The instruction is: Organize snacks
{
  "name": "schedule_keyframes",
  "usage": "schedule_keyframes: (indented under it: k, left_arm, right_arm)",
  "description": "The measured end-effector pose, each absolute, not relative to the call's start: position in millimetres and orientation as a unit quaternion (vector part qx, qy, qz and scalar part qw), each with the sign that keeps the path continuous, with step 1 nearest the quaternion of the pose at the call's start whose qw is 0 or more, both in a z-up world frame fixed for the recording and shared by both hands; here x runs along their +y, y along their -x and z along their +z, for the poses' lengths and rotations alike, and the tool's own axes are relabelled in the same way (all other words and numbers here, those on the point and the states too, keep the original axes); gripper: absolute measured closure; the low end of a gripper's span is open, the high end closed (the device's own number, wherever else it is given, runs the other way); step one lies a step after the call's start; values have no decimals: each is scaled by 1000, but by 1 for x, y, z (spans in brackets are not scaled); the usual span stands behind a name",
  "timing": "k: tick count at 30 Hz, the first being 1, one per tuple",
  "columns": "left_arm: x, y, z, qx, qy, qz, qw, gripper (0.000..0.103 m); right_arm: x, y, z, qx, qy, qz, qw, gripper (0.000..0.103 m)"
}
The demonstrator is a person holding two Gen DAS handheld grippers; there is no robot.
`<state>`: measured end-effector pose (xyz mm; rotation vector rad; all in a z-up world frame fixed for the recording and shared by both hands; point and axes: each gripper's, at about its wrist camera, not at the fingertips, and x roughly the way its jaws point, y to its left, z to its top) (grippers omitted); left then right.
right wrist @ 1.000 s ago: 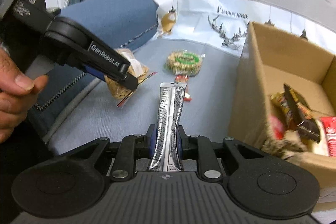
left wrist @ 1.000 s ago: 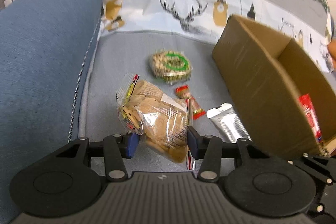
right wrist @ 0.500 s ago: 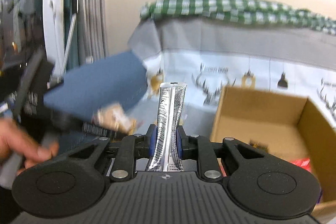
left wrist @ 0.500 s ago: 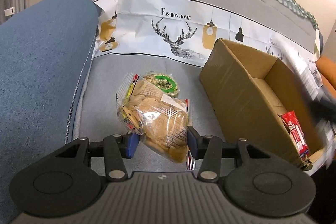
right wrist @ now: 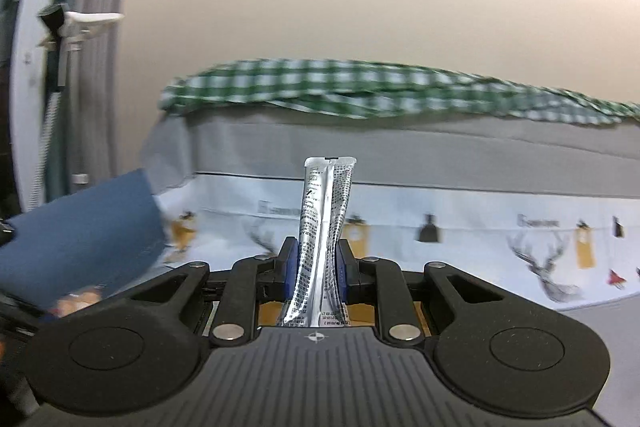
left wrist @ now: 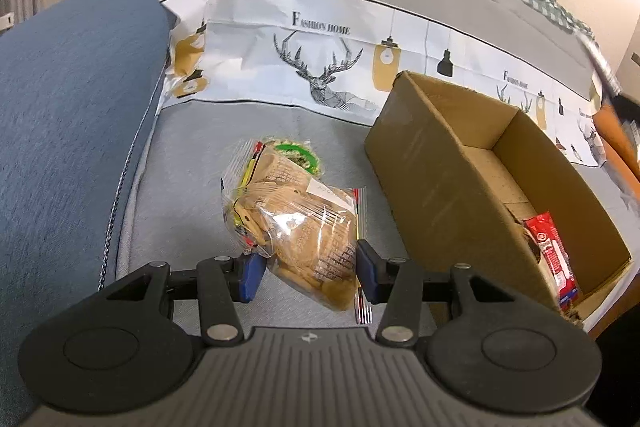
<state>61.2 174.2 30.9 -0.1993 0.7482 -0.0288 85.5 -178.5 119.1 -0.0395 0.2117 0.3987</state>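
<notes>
My left gripper (left wrist: 306, 277) is shut on a clear bag of biscuits (left wrist: 296, 223) and holds it above the grey sofa seat (left wrist: 188, 163). A round green-labelled snack (left wrist: 296, 153) lies behind the bag. An open cardboard box (left wrist: 472, 163) stands to the right with a red snack bar (left wrist: 554, 255) inside. My right gripper (right wrist: 316, 267) is shut on a silver foil stick pack (right wrist: 326, 227), held upright and high, facing the sofa back.
A blue sofa armrest (left wrist: 68, 131) rises on the left. A deer-print cloth (left wrist: 320, 67) covers the sofa back, with a green checked cloth (right wrist: 380, 93) on top. An orange cushion (left wrist: 616, 135) lies at the far right.
Both grippers have risen with their snacks. The right one has tilted up, so the box and seat have dropped from its view. The left view now shows the whole box.
</notes>
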Motion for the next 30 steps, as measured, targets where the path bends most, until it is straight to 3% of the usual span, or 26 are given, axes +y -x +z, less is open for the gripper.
schedule_keyframes:
  k: [5,14,30]
  left_arm:
    - [160,-65,45,355,84,-25,931,50]
    - [112,-68,76,224,49,-29,973,50]
    - [-10,-140,126,133,43,-152,978,50]
  right_arm:
    - [-201,-96,98,128,6,179,975,82]
    - [-222,-93,98,116,-13,149,982,82]
    - [-249,-107,86,149,-23,99,984,82]
